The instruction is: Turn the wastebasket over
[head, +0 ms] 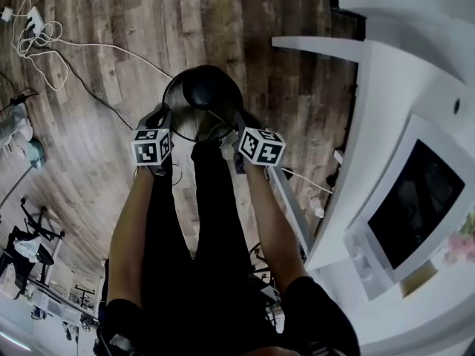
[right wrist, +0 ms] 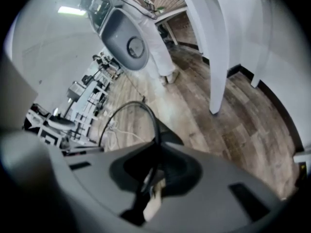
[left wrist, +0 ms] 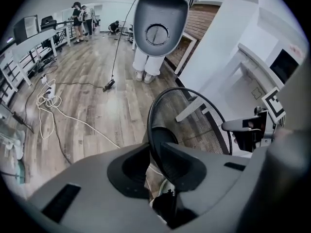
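A black mesh wastebasket [head: 204, 95] hangs tilted above the wooden floor, its round rim held on two opposite sides. My left gripper [head: 165, 119] is shut on the left side of the rim. In the left gripper view the rim of the wastebasket [left wrist: 194, 125] runs down between the jaws of the left gripper [left wrist: 154, 164]. My right gripper [head: 239, 122] is shut on the right side. In the right gripper view the thin rim of the wastebasket [right wrist: 146, 111] passes between the jaws of the right gripper [right wrist: 155, 171]. Something pale shows low between the right jaws.
A white desk [head: 386, 87] with a monitor [head: 415, 206] stands close on the right. White cables [head: 44, 43] lie on the floor at the far left. A person in white trousers [left wrist: 146, 64] stands beyond the basket. An exercise bike [head: 30, 243] is at the lower left.
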A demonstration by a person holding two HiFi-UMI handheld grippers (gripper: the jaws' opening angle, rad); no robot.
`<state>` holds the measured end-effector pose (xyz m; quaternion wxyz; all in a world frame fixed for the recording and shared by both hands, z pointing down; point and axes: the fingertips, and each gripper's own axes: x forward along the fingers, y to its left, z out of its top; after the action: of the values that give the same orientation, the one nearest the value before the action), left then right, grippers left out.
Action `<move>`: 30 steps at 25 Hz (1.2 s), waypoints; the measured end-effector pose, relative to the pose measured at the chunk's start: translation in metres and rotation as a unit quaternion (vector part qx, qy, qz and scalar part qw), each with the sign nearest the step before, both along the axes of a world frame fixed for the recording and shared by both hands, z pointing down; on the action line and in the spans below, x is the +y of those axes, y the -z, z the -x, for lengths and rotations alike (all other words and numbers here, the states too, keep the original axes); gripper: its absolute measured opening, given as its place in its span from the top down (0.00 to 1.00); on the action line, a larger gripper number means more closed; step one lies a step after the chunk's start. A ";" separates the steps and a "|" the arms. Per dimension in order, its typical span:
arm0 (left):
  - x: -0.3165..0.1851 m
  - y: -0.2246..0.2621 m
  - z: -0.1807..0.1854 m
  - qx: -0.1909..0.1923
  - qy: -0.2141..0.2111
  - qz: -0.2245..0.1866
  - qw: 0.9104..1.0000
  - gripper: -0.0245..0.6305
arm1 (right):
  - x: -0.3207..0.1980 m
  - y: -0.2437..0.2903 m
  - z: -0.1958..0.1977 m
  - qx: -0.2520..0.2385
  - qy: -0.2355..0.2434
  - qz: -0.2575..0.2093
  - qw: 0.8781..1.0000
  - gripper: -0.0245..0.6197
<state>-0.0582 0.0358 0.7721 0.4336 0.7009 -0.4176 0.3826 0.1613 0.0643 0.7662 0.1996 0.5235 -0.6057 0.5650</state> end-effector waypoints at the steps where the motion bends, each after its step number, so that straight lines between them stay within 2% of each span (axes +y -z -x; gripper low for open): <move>1: -0.001 -0.001 0.005 0.003 0.007 0.002 1.000 0.82 | -0.005 -0.002 0.004 0.001 0.003 0.001 1.000 0.87; 8: -0.023 -0.026 0.051 0.005 0.029 0.015 0.999 0.82 | -0.039 -0.027 0.048 0.028 0.027 0.007 0.999 0.88; 10: -0.038 -0.033 0.064 0.011 0.041 0.016 0.999 0.82 | -0.052 -0.034 0.060 0.031 0.022 0.006 0.999 0.88; 18: -0.101 -0.070 0.107 0.018 0.041 0.024 0.999 0.82 | -0.110 -0.072 0.103 0.041 0.008 0.013 0.999 0.88; 30: -0.178 -0.162 0.143 0.038 0.060 0.031 0.997 0.84 | -0.188 -0.163 0.138 0.057 0.002 0.030 0.998 0.88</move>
<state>-0.2013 -0.1420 0.9338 0.4931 0.6745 -0.4302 0.3419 0.0229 -0.1237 0.9288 0.2506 0.5475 -0.5775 0.5513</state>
